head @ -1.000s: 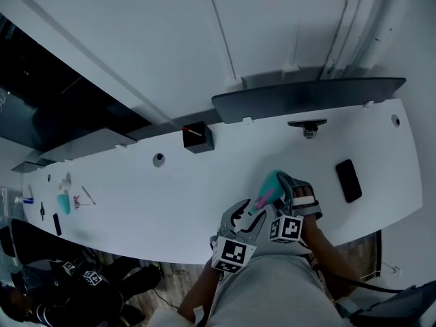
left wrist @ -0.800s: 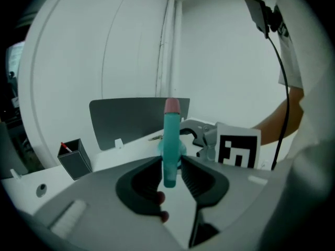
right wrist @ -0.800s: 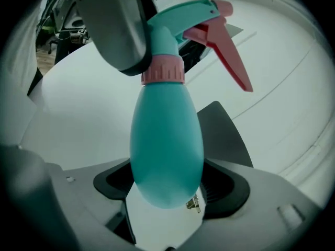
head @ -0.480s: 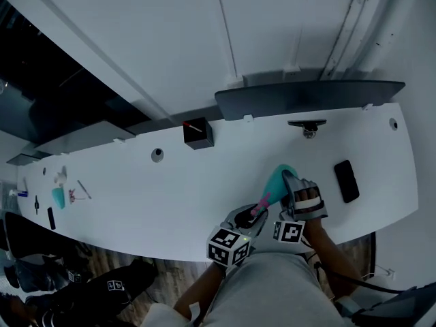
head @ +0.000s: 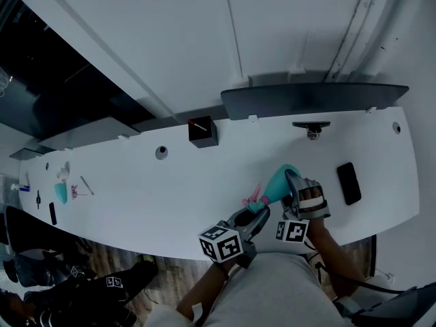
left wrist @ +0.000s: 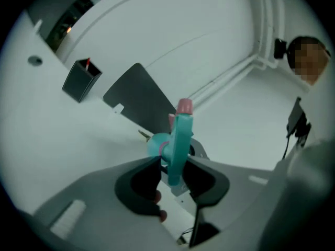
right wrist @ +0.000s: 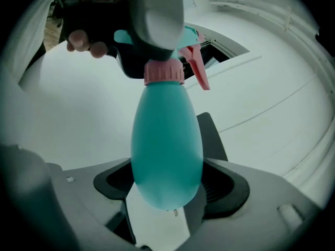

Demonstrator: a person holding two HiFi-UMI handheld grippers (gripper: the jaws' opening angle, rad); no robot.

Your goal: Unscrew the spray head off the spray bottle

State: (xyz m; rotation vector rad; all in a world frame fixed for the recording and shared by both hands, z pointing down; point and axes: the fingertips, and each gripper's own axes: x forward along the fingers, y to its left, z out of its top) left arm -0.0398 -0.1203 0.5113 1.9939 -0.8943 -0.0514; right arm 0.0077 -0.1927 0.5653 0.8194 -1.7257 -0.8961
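A teal spray bottle (head: 278, 180) with a pink collar (right wrist: 164, 72) and pink trigger (right wrist: 199, 73) is held in the air over the white table's (head: 170, 182) front edge. My right gripper (head: 298, 195) is shut on the bottle's round body (right wrist: 166, 150), a jaw on each side. My left gripper (head: 253, 215) is shut on the teal spray head (left wrist: 178, 140). Its jaws have just been closing, and the head stands between them with its pink nozzle (left wrist: 184, 106) pointing away. From the right gripper view the left gripper (right wrist: 153, 14) covers most of the head.
On the table a black phone (head: 349, 182) lies right of the bottle. A black box (head: 203, 132) and a dark panel (head: 313, 99) stand at the back edge. Small items (head: 61, 193) lie far left. Another person's marker cubes (head: 112, 283) show at the lower left.
My left gripper's jaws have closed on the spray head and the gripper has rolled, its marker cube swinging left. The pink trigger has turned with it. The right gripper keeps the bottle still.
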